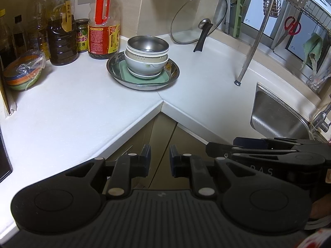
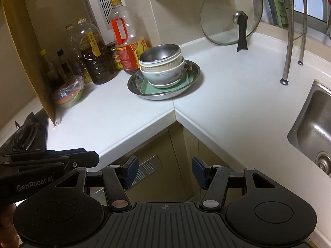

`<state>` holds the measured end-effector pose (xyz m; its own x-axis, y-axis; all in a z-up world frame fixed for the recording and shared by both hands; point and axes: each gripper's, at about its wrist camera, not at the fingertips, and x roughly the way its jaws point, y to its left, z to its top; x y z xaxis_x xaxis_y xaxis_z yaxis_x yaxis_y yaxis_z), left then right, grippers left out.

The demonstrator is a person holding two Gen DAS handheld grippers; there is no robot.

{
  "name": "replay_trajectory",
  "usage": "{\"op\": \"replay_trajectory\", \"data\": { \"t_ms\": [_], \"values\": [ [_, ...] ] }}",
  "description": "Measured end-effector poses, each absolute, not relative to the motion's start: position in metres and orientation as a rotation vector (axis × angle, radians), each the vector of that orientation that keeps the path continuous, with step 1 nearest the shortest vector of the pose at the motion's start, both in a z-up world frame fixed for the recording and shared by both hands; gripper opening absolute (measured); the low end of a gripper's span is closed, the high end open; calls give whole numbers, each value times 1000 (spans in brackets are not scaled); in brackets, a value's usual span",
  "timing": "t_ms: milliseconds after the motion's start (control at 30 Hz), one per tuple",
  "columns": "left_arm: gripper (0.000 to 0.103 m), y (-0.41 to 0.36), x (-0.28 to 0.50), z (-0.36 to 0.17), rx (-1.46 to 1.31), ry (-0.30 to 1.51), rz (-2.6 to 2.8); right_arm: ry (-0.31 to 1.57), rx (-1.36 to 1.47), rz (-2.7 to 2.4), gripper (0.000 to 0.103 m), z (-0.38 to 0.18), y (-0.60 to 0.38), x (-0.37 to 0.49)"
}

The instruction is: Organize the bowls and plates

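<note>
A stack of dishes stands in the counter's corner: a steel bowl (image 1: 148, 44) nested in a cream bowl, inside a white flowered bowl (image 1: 144, 63), on a small white plate, on a green square plate (image 1: 124, 70), all in a wide steel plate (image 1: 112, 66). The right wrist view shows the same stack: steel bowl (image 2: 160, 52), flowered bowl (image 2: 165, 75), green plate (image 2: 149, 88), steel plate (image 2: 194, 68). My left gripper (image 1: 159, 161) is open a little and empty, held off the counter's front edge. My right gripper (image 2: 164, 171) is open and empty, beside it.
Oil and sauce bottles (image 1: 62, 37) line the back left wall. A wrapped stack of coloured bowls (image 1: 23, 73) sits at the left. A glass lid (image 1: 198, 18) leans on the back wall. A dish rack leg (image 1: 238, 81) and a sink (image 1: 275, 113) lie right. A gas stove (image 2: 22, 132) is far left.
</note>
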<state>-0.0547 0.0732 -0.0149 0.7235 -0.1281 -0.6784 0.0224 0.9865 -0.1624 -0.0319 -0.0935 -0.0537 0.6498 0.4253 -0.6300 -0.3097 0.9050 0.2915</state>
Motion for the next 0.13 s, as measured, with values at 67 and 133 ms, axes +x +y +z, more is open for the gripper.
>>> {"op": "replay_trajectory", "data": {
  "t_ms": [67,133],
  "values": [
    [16,73,-55,-15,-149,760,-86,757,161,418,57,-53,-90,-34],
    [17,76,-57,-16,-153,766,-86,758,158,416,57,-53,-89,-35]
  ]
}}
